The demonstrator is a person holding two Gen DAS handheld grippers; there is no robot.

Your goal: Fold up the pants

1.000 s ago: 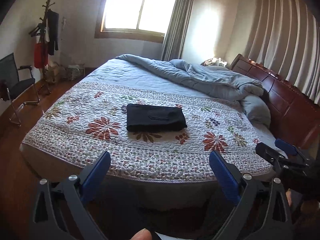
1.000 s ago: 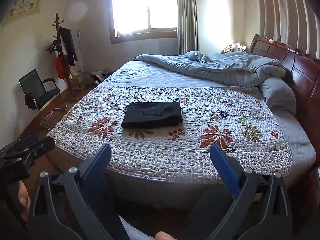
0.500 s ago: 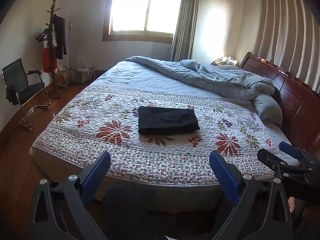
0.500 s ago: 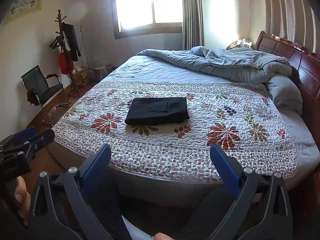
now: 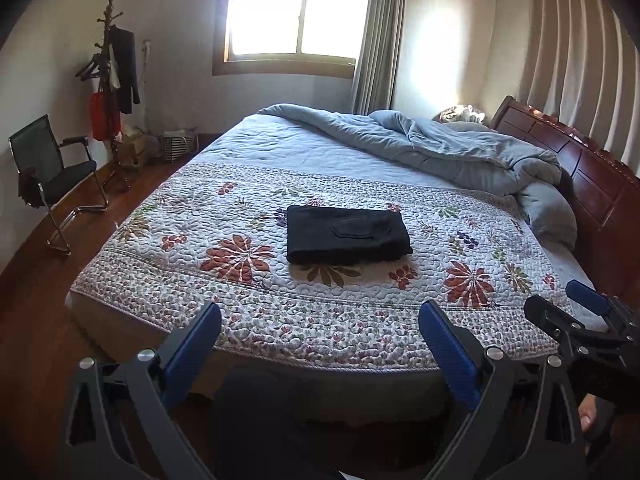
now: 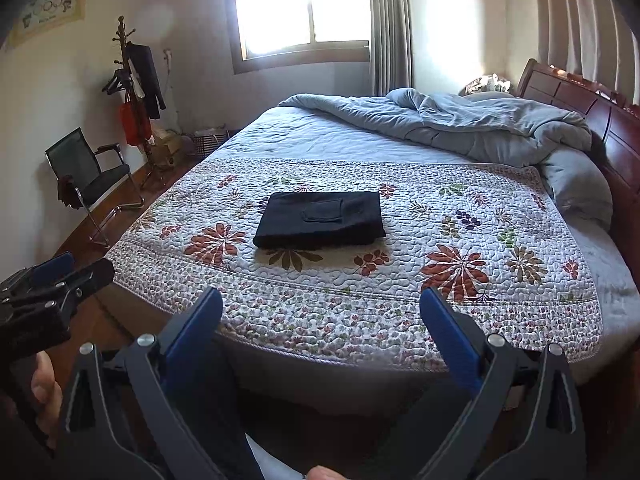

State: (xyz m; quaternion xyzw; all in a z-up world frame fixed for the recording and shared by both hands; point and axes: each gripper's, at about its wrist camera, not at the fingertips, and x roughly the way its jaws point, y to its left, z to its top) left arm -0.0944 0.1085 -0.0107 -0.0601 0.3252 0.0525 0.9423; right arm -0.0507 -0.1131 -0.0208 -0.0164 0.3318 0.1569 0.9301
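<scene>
Folded black pants point(image 5: 347, 240) on floral quilt point(image 5: 240, 280), seemingly flat

Bright wood-framed window point(image 5: 298, 20) in far wall, glare washing out panes; grey curtain point(image 5: 374, 36) hanging at its right. Pale plaster walls; framed picture point(image 6: 50, 6) high on left wall. Pleated beige drapes point(image 5: 576, 52) along right wall. Large bed with floral quilted coverlet point(image 5: 224, 264), rumpled grey-blue duvet point(image 5: 440, 148) heaped toward dark red wooden headboard point(image 5: 576, 160). Reddish-brown wooden floor point(image 5: 28, 300). Black mesh office chair point(image 5: 52, 176) at left; wooden coat stand point(image 5: 110, 80) with dark garments and red bag in corner.
</scene>
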